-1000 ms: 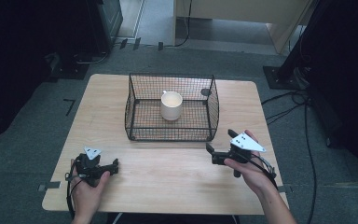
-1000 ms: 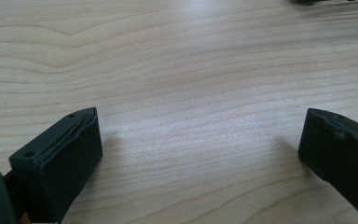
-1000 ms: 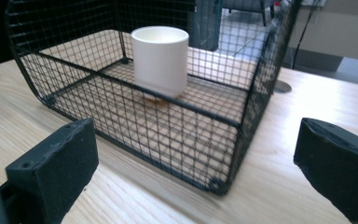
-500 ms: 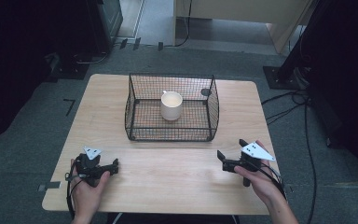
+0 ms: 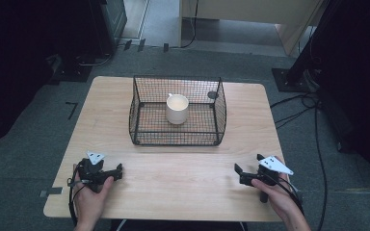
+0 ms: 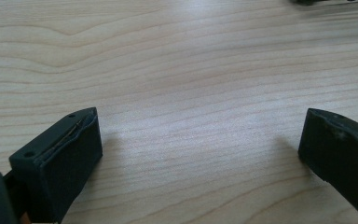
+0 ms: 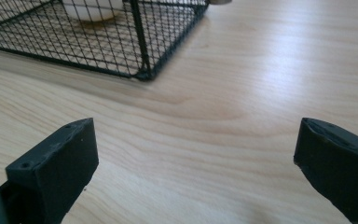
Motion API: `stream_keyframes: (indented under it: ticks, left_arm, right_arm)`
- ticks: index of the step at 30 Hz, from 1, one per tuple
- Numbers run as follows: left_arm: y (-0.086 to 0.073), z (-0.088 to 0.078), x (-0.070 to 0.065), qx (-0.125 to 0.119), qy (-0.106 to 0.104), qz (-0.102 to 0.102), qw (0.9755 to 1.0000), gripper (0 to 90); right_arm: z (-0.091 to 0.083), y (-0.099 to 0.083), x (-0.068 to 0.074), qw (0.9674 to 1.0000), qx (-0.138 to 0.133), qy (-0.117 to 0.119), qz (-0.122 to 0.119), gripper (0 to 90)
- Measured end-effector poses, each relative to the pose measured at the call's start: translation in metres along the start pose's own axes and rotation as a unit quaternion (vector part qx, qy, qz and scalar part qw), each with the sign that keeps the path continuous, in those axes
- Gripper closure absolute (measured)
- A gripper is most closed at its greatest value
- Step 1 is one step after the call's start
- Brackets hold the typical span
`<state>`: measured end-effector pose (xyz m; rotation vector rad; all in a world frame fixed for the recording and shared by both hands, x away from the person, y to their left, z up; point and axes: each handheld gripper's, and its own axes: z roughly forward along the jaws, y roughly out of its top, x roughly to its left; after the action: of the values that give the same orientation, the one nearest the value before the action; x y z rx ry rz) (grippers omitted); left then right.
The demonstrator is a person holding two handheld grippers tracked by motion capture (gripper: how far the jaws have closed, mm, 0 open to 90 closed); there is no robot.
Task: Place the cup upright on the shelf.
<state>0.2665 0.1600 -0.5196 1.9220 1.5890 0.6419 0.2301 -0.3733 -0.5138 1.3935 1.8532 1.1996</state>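
A black wire basket [image 5: 147, 135] stands at the middle back of the wooden table [image 5: 183, 168], with a white cup [image 5: 177, 109] upright inside it. My left gripper [image 5: 119, 172] rests low at the table's front left, open, with bare wood between its jaws. My right gripper [image 5: 237, 172] sits at the front right, also open and holding nothing. In the right gripper view the basket's near corner [image 7: 142, 72] lies ahead to the left, and the cup's base [image 7: 92, 10] shows through the mesh. The left gripper [image 6: 200, 154] view looks across plain tabletop.
A small dark round object [image 5: 212, 95] sits at the basket's far right corner. Cables [image 5: 313, 125] run over the grey floor to the right of the table. Dark equipment stands at the back left and right.
My right gripper has moved down and toward the table's front right edge, away from the basket. The left gripper has stayed put.
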Motion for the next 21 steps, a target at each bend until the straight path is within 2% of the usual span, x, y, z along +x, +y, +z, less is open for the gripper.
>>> stream_keyframes:
  ticks: [3,12,17,20,21]
  left_arm:
    - [0.000,0.000,0.000,0.000,0.000,0.000,1.0000,0.0]
    - [0.000,0.000,0.000,0.000,0.000,0.000,1.0000,0.0]
    - [0.000,0.000,0.000,0.000,0.000,0.000,1.0000,0.0]
    - [0.000,0.000,0.000,0.000,0.000,0.000,1.0000,0.0]
    - [0.000,0.000,0.000,0.000,0.000,0.000,1.0000,0.0]
  right_arm:
    - [-0.004,-0.003,-0.005,0.9999,0.006,-0.009,0.006,0.0]
    - [-0.015,-0.014,-0.022,0.9981,0.046,-0.032,0.027,0.0]
    - [-0.019,-0.018,-0.032,0.9929,0.095,-0.056,0.044,2.4]
    - [-0.020,-0.020,-0.036,0.9899,0.116,-0.063,0.051,3.7]
    - [-0.020,-0.020,-0.037,0.9898,0.117,-0.064,0.050,3.7]
